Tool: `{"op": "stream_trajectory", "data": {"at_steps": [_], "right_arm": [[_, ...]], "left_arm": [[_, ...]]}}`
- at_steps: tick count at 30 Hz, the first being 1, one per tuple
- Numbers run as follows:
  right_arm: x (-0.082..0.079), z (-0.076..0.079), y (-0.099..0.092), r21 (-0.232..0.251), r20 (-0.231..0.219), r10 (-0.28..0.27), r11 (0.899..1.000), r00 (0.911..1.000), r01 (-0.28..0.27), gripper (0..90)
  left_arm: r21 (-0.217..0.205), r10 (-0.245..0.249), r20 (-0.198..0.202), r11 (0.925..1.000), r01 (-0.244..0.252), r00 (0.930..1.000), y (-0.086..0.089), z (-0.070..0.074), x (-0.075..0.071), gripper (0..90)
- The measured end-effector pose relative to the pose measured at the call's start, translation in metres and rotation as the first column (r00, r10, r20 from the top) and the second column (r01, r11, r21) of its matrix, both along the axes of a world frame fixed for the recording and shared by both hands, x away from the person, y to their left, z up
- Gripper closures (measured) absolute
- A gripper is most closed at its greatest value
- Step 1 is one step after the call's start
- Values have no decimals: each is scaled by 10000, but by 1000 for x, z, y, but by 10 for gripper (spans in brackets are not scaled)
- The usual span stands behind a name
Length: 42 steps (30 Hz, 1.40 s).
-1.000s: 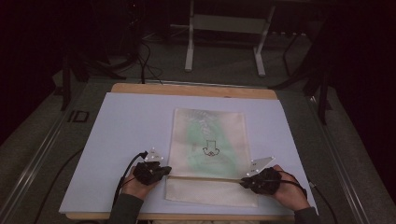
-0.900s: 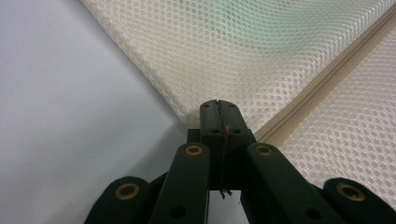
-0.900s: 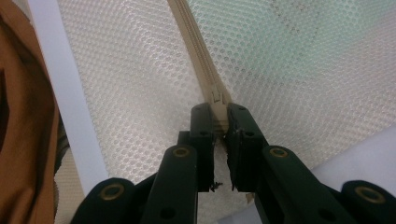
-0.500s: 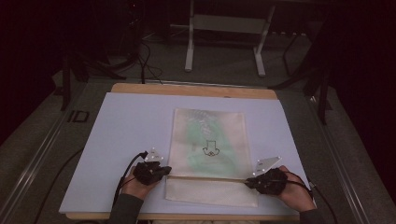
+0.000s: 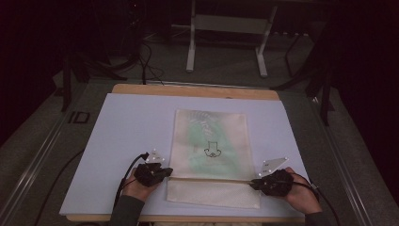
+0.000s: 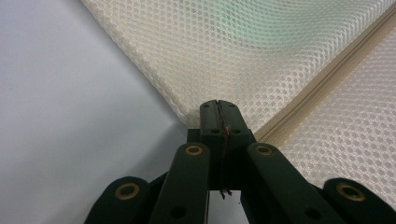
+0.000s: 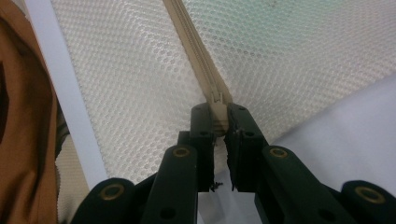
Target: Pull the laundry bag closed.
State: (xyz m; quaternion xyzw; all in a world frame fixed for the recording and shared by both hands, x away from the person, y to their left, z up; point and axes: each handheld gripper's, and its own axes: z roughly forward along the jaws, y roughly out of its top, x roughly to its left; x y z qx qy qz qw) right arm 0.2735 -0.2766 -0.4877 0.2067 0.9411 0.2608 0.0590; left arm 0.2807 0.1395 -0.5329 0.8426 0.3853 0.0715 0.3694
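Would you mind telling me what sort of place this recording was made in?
Probably a lab or workshop set up for recording, not a home. A wooden table with a plain white sheet stands on a grey floor, amid trailing cables and a metal stand in a dark room.

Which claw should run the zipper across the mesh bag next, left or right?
Right, probably. The right claw is shut on the zipper pull at the bag's right edge. The left claw is clamped on the mesh bag at the zipper's other end, so it seems better suited to anchoring while the right pulls.
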Motion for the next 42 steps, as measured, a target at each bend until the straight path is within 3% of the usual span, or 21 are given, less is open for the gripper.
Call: {"op": "stream_trajectory", "data": {"at_steps": [14,27,35,42], "right_arm": [[0,1,-8,43,-37,-250,9997,9997,250,822],[4,-3,-10,-143,192,-646,9978,9977,649,816],[4,-6,-11,-30,192,-737,9973,9971,737,790],[4,-1,-14,442,427,-856,9955,9954,838,700]], "left_arm": [[8,25,22,10000,-25,10000,0,0,0,897],[-38,19,-15,10000,-19,10000,0,0,0,896],[-100,17,-30,9999,-17,10000,0,0,0,895],[-117,1,-10,9999,-1,10000,1,0,0,894]]}}
